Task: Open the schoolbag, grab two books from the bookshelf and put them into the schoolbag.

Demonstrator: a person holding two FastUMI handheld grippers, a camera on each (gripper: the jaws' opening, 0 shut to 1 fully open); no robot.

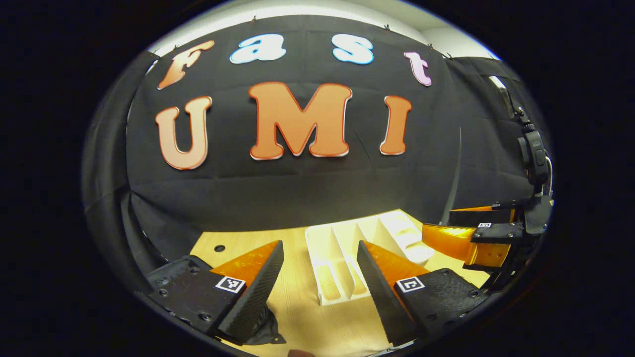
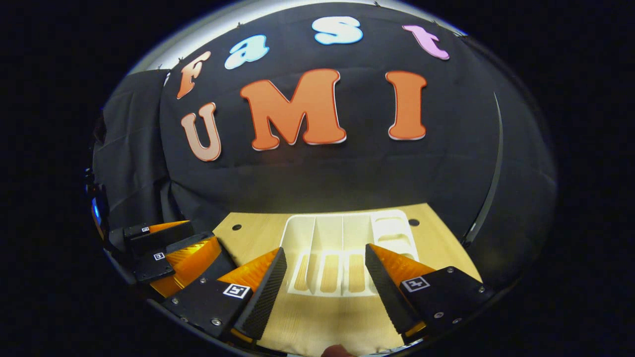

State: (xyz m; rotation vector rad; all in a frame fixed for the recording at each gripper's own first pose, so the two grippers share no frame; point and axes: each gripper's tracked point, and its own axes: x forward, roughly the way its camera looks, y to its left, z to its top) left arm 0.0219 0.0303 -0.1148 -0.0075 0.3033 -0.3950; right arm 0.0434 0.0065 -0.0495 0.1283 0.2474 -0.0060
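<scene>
A white slotted bookshelf rack (image 1: 342,248) lies flat on the wooden table (image 1: 297,307), just ahead of my left gripper (image 1: 320,245), which is open with nothing between its fingers. In the right gripper view the same rack (image 2: 342,233) sits straight ahead of my right gripper (image 2: 325,249), also open and holding nothing. The rack's slots show bare wood through their cut-outs. A corner of black fabric (image 1: 263,329) pokes out under my left gripper's left finger; I cannot tell whether it is the schoolbag.
The right gripper (image 1: 449,230) hovers by the rack's right side in the left gripper view. The left gripper (image 2: 173,250) is at the lower left of the right gripper view. The black cloth wall (image 2: 347,173) closes off the table's far edge.
</scene>
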